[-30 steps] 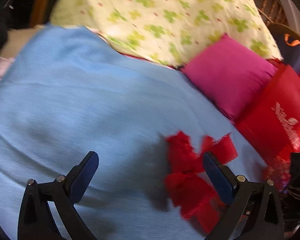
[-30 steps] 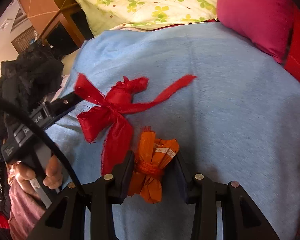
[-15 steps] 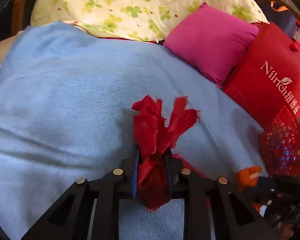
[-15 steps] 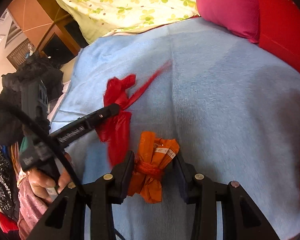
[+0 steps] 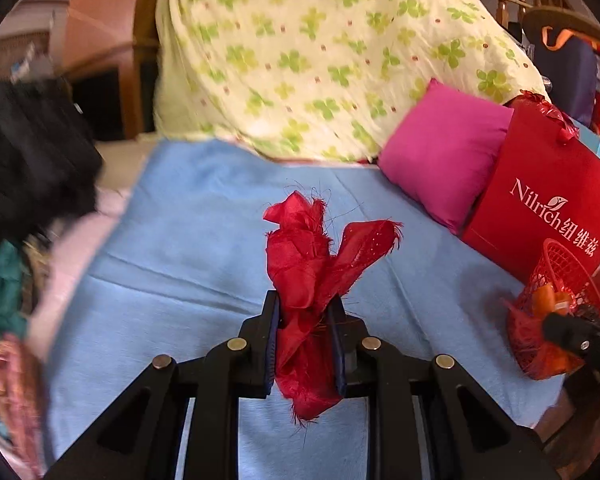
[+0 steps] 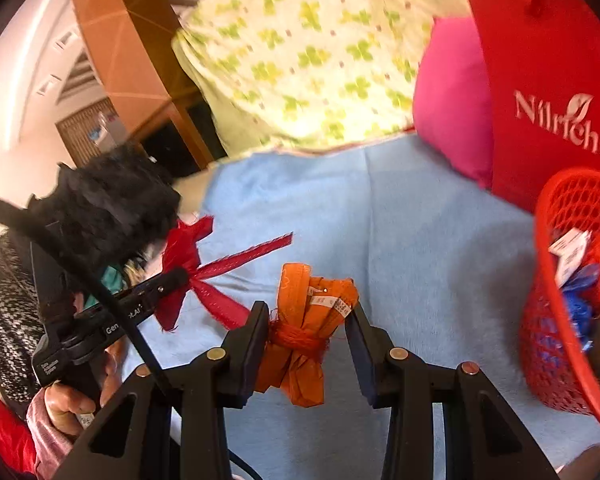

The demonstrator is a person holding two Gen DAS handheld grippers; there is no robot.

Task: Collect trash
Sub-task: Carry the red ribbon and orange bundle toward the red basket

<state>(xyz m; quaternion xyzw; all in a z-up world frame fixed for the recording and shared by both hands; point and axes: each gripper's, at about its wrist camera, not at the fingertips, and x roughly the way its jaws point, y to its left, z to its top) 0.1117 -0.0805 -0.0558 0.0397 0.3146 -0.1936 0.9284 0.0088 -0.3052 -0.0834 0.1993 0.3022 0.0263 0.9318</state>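
Our left gripper (image 5: 306, 314) is squeezed tight on the red ribbon bow (image 5: 312, 264), up off the blue blanket (image 5: 180, 248). Our right gripper (image 6: 306, 320) pinches the orange bundle (image 6: 304, 332) at its tied middle. Both feel like light, soft, floppy cloth, not slippery, so we think the knot is the best place to hold. The red basket (image 6: 556, 280) waits at 3 o'clock of the right gripper, with scraps inside. Loose ribbon tails could snag its holes
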